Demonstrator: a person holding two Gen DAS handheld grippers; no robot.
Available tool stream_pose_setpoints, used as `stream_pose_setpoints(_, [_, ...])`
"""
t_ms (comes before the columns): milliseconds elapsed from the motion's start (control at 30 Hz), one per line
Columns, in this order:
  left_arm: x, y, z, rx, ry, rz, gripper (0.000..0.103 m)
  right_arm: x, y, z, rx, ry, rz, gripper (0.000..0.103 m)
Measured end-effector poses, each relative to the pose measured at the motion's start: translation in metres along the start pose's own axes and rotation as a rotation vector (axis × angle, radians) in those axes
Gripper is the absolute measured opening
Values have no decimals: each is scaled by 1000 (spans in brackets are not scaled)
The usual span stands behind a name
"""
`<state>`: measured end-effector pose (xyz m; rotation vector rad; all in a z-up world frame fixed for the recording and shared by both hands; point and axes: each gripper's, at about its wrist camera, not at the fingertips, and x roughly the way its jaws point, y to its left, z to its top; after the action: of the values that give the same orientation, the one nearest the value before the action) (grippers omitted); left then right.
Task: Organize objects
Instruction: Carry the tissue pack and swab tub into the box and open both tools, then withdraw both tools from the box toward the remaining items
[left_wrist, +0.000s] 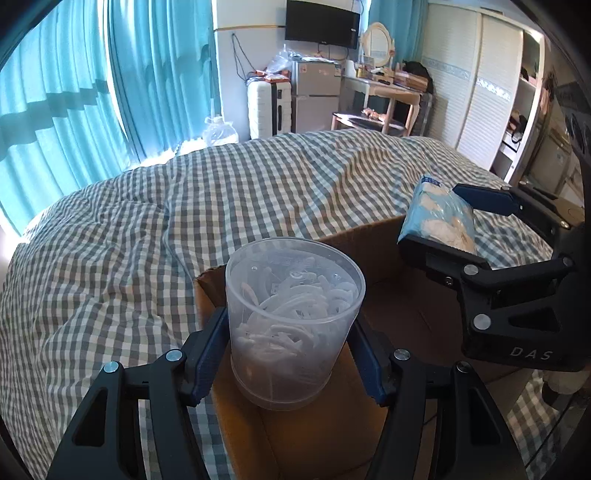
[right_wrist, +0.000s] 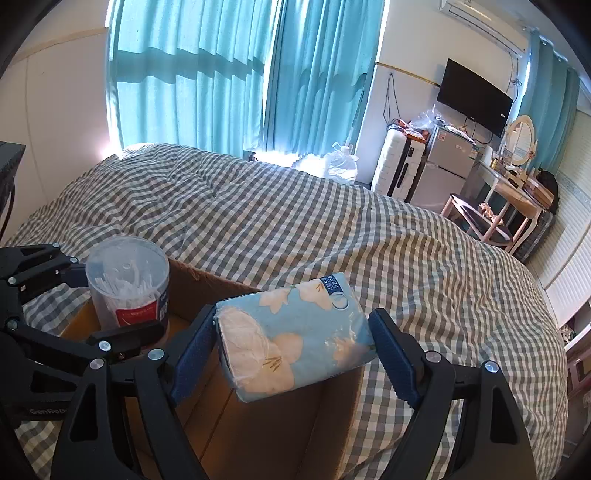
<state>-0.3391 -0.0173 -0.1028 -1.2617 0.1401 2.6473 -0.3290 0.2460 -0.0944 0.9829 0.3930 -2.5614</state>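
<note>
The left gripper (left_wrist: 291, 354) is held level over the near left part of an open cardboard box (left_wrist: 402, 306), its fingers (left_wrist: 207, 354) clamped on the sides of a clear plastic tub (left_wrist: 293, 321). The tub stands upright, open at the top, and is filled with white stick-like items that look like cotton swabs. In the right wrist view the tub (right_wrist: 127, 282) carries a red label low on its wall; the print on it is too small to read.

The right gripper (right_wrist: 295, 354) is turned toward the left one, above the box's right side. Its blue-padded fingers (right_wrist: 194, 354) are clamped on the two ends of a soft tissue pack (right_wrist: 295, 332), which is held tilted, clear of the box floor. The pack (left_wrist: 437, 214) is pale blue with cream flowers and has a dark blue tab with white characters, not legible.

The box (right_wrist: 258, 435) sits on a bed (left_wrist: 147, 229) covered in grey and white check. Its far rim lies between the two held items and the bedding beyond. Both items are well apart from each other, with bare brown box interior between and below them.

"DAS" is readable on the right gripper's body in the left view; "GenRobo" on the left gripper's body (right_wrist: 48, 410) in the right view.

Beyond the bed stand teal curtains (right_wrist: 236, 74), a white suitcase (left_wrist: 267, 107), a small fridge (left_wrist: 316, 96) and a wall television (left_wrist: 321, 24).
</note>
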Motion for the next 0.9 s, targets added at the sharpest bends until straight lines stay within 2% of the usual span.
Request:
stream_pose_setpoints(233, [9, 1, 1, -12, 12, -8, 65, 7, 1, -7, 19, 4, 27, 82])
stream_pose_setpoints(300, [9, 1, 1, -15, 13, -18, 67, 8, 1, -9, 33, 4, 43, 86])
stream_pose_setpoints(367, [5, -1, 1, -1, -14, -26, 76, 6, 0, -9, 37, -6, 43, 92])
stream_pose_setpoints(400, [1, 3, -1, 2, -32, -25, 86, 4, 0, -8, 38, -18, 36, 95])
stream_pose_setpoints(433, [-3, 3, -1, -4, -53, -18, 92, 0, -1, -8, 44, -30, 31, 95])
stream_pose_setpoints(533, [-11, 7, 0, -38, -60, -48, 93, -11, -3, -6, 65, -46, 34, 95])
stream_pose_setpoints(633, [-23, 10, 3, -75, -54, -60, 93, -31, -8, -1, 75, -72, 15, 95])
stream_pose_setpoints(800, [-62, 7, 7, -63, -114, -26, 93, -78, -14, 10, 74, -118, 8, 95])
stream_pose_setpoints(900, [-92, 3, 9, -53, -151, -2, 98, -114, -19, 12, 83, -151, 2, 95])
